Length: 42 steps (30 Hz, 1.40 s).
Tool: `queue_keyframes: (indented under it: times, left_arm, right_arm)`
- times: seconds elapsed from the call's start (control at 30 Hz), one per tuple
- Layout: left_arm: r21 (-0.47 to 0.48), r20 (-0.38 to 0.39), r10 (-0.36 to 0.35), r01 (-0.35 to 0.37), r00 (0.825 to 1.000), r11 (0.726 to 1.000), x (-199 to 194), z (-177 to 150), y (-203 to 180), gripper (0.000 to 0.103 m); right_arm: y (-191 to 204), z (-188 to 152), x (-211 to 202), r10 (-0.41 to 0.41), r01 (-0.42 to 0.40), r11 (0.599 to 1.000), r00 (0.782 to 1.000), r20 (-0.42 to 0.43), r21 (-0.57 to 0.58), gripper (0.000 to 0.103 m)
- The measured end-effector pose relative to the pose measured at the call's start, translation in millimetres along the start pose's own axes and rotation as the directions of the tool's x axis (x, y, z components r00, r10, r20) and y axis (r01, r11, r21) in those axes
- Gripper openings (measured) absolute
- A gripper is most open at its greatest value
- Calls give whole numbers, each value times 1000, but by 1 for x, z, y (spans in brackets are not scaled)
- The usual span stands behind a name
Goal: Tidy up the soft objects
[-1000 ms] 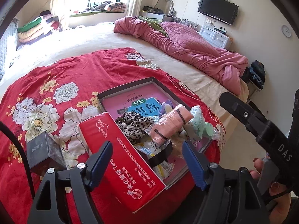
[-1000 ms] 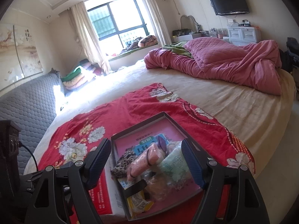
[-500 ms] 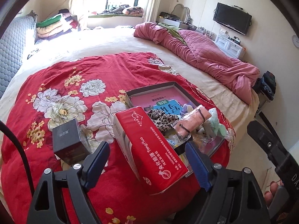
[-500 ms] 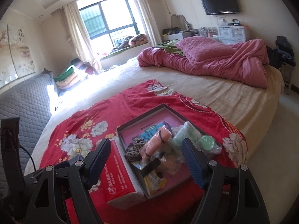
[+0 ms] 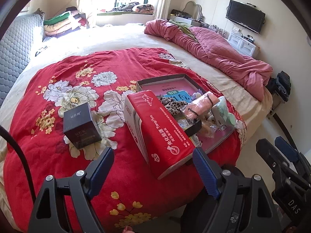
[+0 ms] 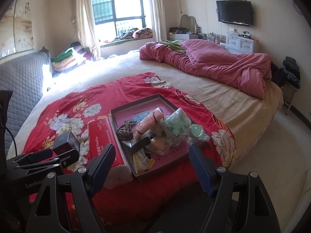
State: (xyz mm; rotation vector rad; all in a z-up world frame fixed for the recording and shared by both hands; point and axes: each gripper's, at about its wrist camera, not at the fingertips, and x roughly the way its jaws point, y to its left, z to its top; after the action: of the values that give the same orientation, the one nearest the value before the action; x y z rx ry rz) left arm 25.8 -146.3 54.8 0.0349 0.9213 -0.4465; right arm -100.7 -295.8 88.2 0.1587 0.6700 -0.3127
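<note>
Both grippers pulled back from the tray (image 6: pixel 136 106); left gripper (image 5: pixel 153 161) just widened, right gripper (image 6: pixel 151 159) gaping, both empty

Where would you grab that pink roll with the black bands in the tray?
Probably around the middle of the pink roll, between its bands, coming from above. It lies slanted atop the pile in the tray, so its long sides are exposed for fingers to close across.

A wide bed (image 6: pixel 223 99) is covered by a cream sheet. Over its near part a red floral blanket (image 5: pixel 77 89) is spread. On the blanket a shallow open box (image 6: pixel 124 147) filled with small items is set, a long red pack (image 5: pixel 157 132) lies just beside it, and a small dark box (image 5: pixel 80 125) stands apart. A crumpled pink quilt (image 6: pixel 213 66) is heaped at the far side.
</note>
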Motion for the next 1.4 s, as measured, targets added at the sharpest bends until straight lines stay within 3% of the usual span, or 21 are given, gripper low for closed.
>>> queue_keyframes:
  times: [0.37, 1.4]
  left_arm:
    - [10, -27, 23, -22, 999, 1000, 5, -21, -4, 82]
    - [24, -42, 45, -44, 998, 999, 13, -27, -7, 82]
  right_arm:
    - [-4, -21, 2, 3, -3, 1000, 997, -82, 0, 79]
    - [-3, -30, 14, 20, -19, 1000, 992, -125, 6, 79]
